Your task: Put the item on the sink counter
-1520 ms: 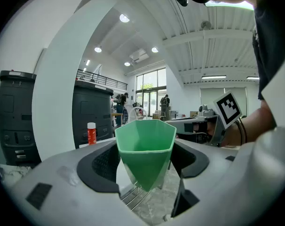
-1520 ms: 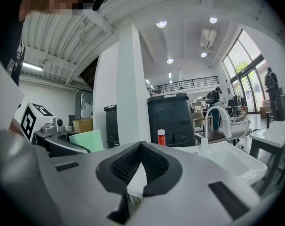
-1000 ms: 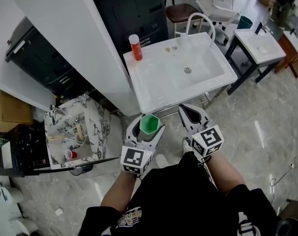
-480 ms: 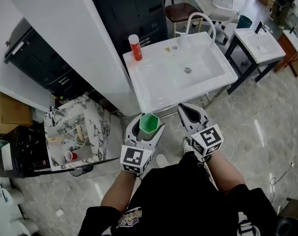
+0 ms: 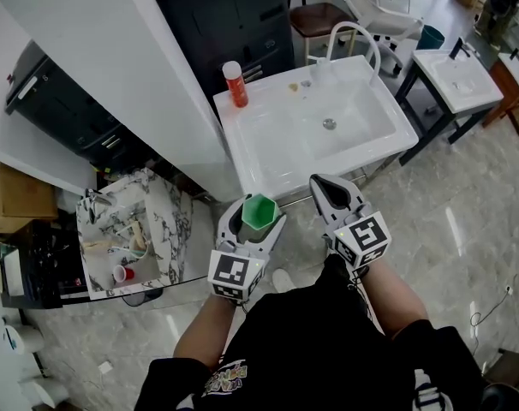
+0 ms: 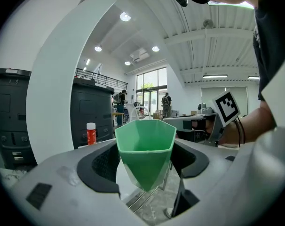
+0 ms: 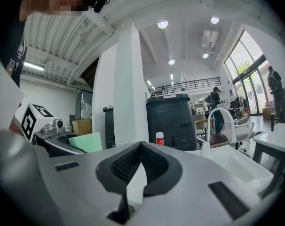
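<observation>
A green angular cup [image 5: 259, 213] [image 6: 145, 149] sits upright between the jaws of my left gripper [image 5: 253, 218] [image 6: 145, 161], which is shut on it, just short of the front edge of the white sink counter [image 5: 268, 157]. My right gripper [image 5: 331, 191] [image 7: 141, 161] hovers beside it at the same edge, jaws closed together with nothing between them. The green cup [image 7: 85, 142] shows at the left of the right gripper view. The basin [image 5: 332, 122] and curved tap [image 5: 355, 34] lie at the counter's right half.
An orange bottle with a white cap [image 5: 235, 83] [image 6: 91, 133] [image 7: 160, 139] stands at the counter's back left. A white pillar [image 5: 114, 50] rises left of the sink. A marble-topped stand [image 5: 170, 217] with small items is at the left. A second white sink [image 5: 465, 80] stands far right.
Both grippers have edged slightly forward toward the sink counter's front edge, the left one carrying the green cup along.
</observation>
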Demonstrator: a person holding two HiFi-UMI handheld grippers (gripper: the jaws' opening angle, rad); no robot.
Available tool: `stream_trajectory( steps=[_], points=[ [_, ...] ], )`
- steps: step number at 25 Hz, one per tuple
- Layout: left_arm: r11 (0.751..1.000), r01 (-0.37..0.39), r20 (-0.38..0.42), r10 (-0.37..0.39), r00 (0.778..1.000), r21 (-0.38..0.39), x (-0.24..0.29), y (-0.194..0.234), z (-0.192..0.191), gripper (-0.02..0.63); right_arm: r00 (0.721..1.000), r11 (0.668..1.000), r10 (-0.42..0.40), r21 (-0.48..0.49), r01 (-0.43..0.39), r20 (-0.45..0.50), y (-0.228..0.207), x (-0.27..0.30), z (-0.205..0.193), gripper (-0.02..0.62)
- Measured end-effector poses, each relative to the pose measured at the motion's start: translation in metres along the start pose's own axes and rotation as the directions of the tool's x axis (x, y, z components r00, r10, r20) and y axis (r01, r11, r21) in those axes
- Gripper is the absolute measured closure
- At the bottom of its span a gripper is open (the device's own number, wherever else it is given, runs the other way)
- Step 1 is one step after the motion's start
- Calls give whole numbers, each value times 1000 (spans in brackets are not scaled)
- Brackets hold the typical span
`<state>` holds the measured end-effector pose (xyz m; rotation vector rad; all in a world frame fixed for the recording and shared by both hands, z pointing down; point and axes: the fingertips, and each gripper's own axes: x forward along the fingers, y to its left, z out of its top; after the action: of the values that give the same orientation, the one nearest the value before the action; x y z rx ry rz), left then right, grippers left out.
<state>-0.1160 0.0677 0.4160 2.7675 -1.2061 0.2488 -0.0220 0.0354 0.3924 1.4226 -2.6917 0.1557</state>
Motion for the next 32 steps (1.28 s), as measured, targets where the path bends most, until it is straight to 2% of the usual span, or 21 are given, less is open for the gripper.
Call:
stream_trajectory(
  steps=[11, 17, 27, 32],
  points=[
    [996, -82, -33, 81, 996, -26, 84, 2, 13, 287, 995, 996, 90, 16, -89, -35, -84, 27, 1, 541],
    [988, -151, -41, 150, 988, -37, 139, 4, 23, 287, 987, 988, 155, 16, -155, -40, -138, 45, 3, 541],
    [962, -271, -52, 269, 962, -31, 216, 6, 39, 287, 961, 962, 274, 29, -273, -45, -205, 64, 3, 541],
    [948, -316, -52, 314, 948, -38, 241, 15, 44, 287, 954, 955, 297, 42, -295, -45, -222, 66, 0, 541]
  ],
)
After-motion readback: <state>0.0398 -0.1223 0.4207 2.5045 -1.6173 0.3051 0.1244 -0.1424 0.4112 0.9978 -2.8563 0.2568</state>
